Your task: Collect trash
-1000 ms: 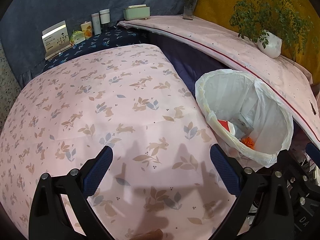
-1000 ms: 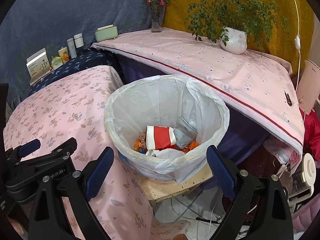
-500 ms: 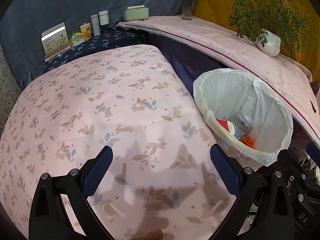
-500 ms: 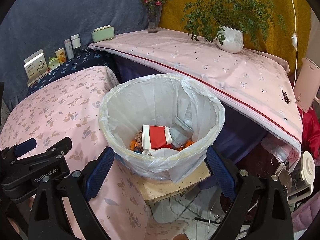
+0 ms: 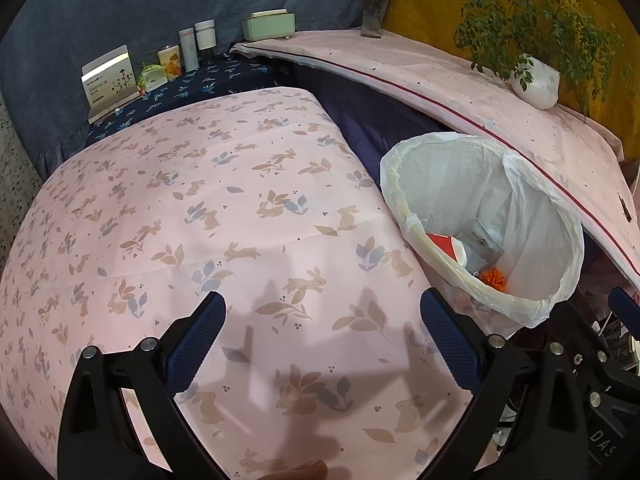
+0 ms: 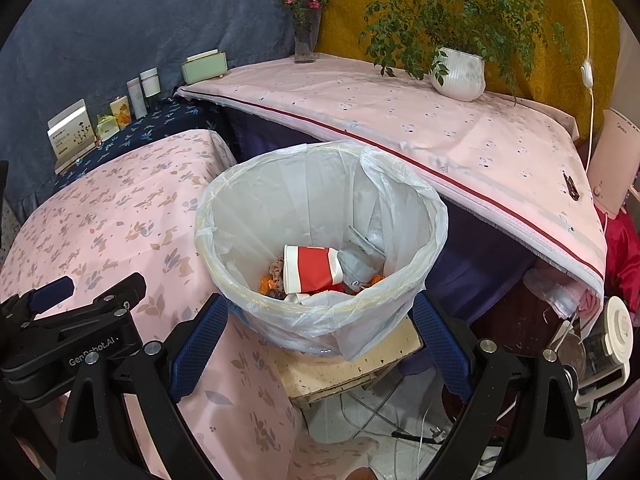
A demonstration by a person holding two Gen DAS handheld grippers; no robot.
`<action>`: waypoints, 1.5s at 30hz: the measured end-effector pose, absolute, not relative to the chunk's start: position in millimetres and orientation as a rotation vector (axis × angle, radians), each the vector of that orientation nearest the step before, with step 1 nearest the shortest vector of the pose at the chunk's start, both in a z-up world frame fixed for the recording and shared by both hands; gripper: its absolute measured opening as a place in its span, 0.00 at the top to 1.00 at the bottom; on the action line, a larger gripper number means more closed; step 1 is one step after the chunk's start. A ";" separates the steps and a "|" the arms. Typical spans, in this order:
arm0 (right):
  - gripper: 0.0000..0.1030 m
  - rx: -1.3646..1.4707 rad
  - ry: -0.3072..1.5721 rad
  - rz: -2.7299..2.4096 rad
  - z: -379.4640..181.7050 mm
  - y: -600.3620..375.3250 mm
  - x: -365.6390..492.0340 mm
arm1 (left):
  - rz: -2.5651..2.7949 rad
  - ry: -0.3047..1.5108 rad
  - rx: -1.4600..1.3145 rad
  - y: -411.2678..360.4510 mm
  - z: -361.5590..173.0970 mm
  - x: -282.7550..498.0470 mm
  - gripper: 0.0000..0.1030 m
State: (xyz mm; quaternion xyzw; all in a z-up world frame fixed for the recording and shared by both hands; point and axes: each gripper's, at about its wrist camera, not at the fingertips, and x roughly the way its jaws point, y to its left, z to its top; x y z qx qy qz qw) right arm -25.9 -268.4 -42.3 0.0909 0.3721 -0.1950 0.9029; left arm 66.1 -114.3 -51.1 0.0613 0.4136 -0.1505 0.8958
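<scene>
**Both grippers empty beside a filled bin, with no loose trash in sight**

Two handheld grippers hover at the edge of a tabletop (image 5: 248,216) covered in a pink cloth printed with rabbits and leaves. Just beside its right edge stands a bin (image 6: 320,216) lined with a thin white plastic bag, resting on a small wooden stool (image 6: 352,364).

The trash lies at the bottom of the bin: a crushed red and white paper cup (image 6: 314,268), some orange scraps (image 5: 495,278) and grey wrappers (image 6: 360,266). No trash shows on the part of the pink cloth that is in view, so the collecting looks finished or close to it. The next move would likely call for a look around for leftover pieces, or for gathering the rim of the bag; which of these is meant cannot be told.

The left gripper (image 5: 322,340) is held low over the near part of the tabletop and points across the cloth, with the bin off to its right. Its blue-padded fingers (image 5: 196,342) are spread wide and hold nothing.

The right gripper (image 6: 320,344) points straight at the bin from slightly above, with the bin's near rim between its fingers (image 6: 442,346), which are also spread wide and empty. The left gripper's black body appears at the lower left of this view.

At the back, a second pink tabletop (image 6: 400,120) carries a potted plant (image 6: 460,74) and a vase of flowers (image 6: 305,32)
</scene>
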 end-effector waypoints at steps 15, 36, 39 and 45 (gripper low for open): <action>0.13 0.197 0.772 -0.412 -45.6 -271.9 -30.8 | -0.324 0.859 0.141 -120.7 -53.3 60.3 0.09; 0.13 0.199 0.771 -0.413 -46.7 -272.4 -33.1 | -0.347 0.837 0.171 -127.0 -51.5 51.7 0.09; 0.13 0.198 0.769 -0.416 -46.7 -272.3 -34.0 | -0.344 0.836 0.172 -127.1 -51.3 51.3 0.09; 0.13 0.198 0.772 -0.418 -48.3 -272.7 -35.4 | -0.343 0.840 0.174 -126.6 -52.2 51.7 0.09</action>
